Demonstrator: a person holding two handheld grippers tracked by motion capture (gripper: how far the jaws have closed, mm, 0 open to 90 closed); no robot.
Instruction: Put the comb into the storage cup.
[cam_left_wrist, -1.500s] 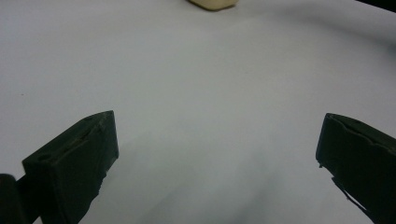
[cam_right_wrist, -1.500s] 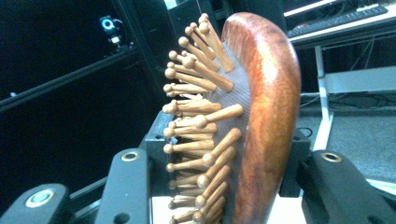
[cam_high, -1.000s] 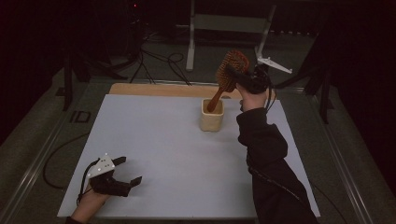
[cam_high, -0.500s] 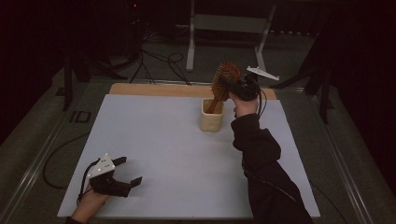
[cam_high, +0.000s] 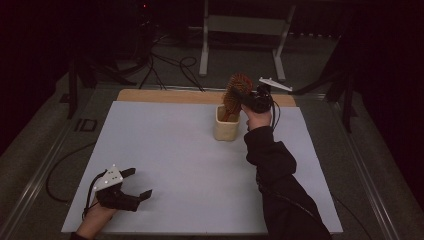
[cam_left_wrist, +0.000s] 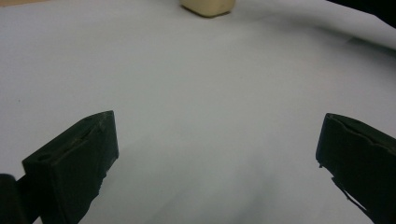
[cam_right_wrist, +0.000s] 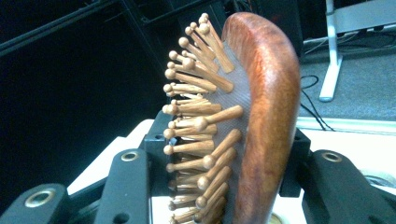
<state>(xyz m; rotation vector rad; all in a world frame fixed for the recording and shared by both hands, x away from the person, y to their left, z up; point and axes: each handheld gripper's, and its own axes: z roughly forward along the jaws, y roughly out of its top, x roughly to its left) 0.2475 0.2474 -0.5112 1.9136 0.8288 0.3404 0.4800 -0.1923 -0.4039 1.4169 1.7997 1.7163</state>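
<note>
A wooden hairbrush (cam_high: 235, 92) with peg bristles stands handle-down in a cream cup (cam_high: 226, 124) at the table's far middle. My right gripper (cam_high: 243, 100) is shut on the brush head. In the right gripper view the brush (cam_right_wrist: 243, 121) sits upright between the two black jaws, bristles facing left. My left gripper (cam_high: 140, 184) rests open near the front left corner of the white tabletop (cam_high: 175, 165), nothing between its fingers (cam_left_wrist: 74, 163). The cup (cam_left_wrist: 208, 6) shows far off at the top of the left gripper view.
A wooden strip (cam_high: 165, 96) runs along the table's far edge. Behind it stand a metal frame (cam_high: 245, 30) and cables on the dark floor. The person's dark sleeve (cam_high: 280, 185) lies across the right half of the table.
My right gripper has come down and slightly left with the hairbrush, so its handle now sits lower in the cup. The left gripper has stayed put.
</note>
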